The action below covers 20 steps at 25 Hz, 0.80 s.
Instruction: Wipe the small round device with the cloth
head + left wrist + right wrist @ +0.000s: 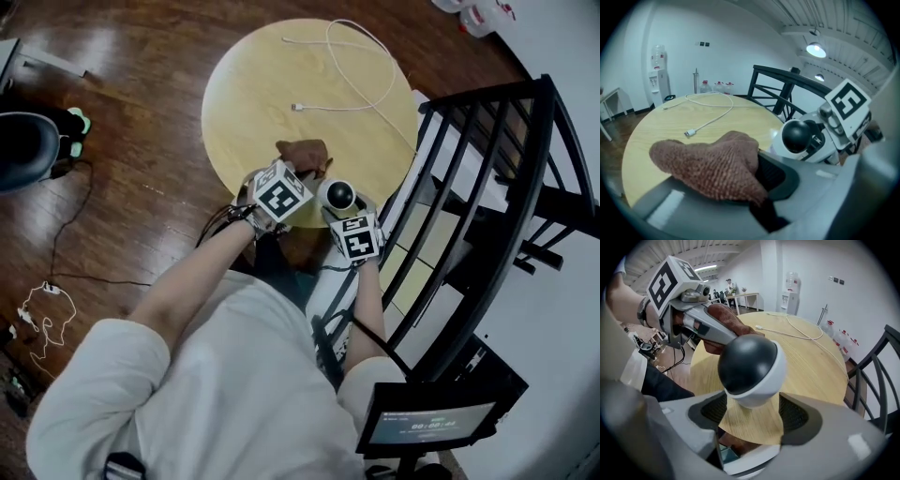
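The small round device [337, 195], a white shell with a black dome, hangs at the near edge of the round table [253, 84]. My right gripper [340, 210] is shut on its base. In the right gripper view the device [750, 366] fills the gap between both pads. The brown knitted cloth [305, 154] is bunched in my left gripper [298, 171], which is shut on it. In the left gripper view the cloth [710, 161] drapes over the jaws, with the device [799, 137] a little to its right, not touching it as far as I can see.
A white USB cable [352, 80] loops over the far half of the table. A black metal chair frame [497, 187] stands close on the right. An office chair [28, 145] and cables [42, 309] are on the wooden floor at left.
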Each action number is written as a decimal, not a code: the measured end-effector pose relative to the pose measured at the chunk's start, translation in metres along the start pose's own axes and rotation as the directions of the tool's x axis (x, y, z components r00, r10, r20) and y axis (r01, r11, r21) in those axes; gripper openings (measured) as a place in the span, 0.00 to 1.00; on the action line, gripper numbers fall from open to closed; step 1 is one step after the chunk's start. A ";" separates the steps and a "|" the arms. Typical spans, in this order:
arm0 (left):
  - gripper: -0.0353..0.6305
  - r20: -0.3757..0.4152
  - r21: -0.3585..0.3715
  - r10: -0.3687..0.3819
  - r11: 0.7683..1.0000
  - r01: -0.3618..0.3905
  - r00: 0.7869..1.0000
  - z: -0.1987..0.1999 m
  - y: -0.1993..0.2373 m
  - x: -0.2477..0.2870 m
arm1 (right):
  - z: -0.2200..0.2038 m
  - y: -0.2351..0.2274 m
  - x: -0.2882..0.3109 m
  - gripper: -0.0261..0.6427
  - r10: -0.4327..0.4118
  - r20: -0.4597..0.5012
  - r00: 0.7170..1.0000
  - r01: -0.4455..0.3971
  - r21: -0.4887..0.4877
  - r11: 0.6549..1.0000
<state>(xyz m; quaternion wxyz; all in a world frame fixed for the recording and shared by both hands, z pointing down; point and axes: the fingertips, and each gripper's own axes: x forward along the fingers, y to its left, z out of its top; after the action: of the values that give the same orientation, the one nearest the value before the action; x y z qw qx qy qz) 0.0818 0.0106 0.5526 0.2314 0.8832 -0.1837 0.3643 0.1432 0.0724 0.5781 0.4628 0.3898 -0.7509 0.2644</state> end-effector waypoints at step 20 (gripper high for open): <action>0.11 0.211 0.084 -0.046 0.996 0.029 0.976 0.092 0.000 -0.082 | 0.034 -0.029 -0.077 0.56 -0.080 0.200 0.977 0.069 0.061 0.996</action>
<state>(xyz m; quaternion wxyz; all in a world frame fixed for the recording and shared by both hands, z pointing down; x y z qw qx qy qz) 0.0782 -0.0260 0.4349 0.1813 0.9291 -0.1757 0.2703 0.1710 0.0569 0.4947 0.3830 0.4550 -0.7715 0.2261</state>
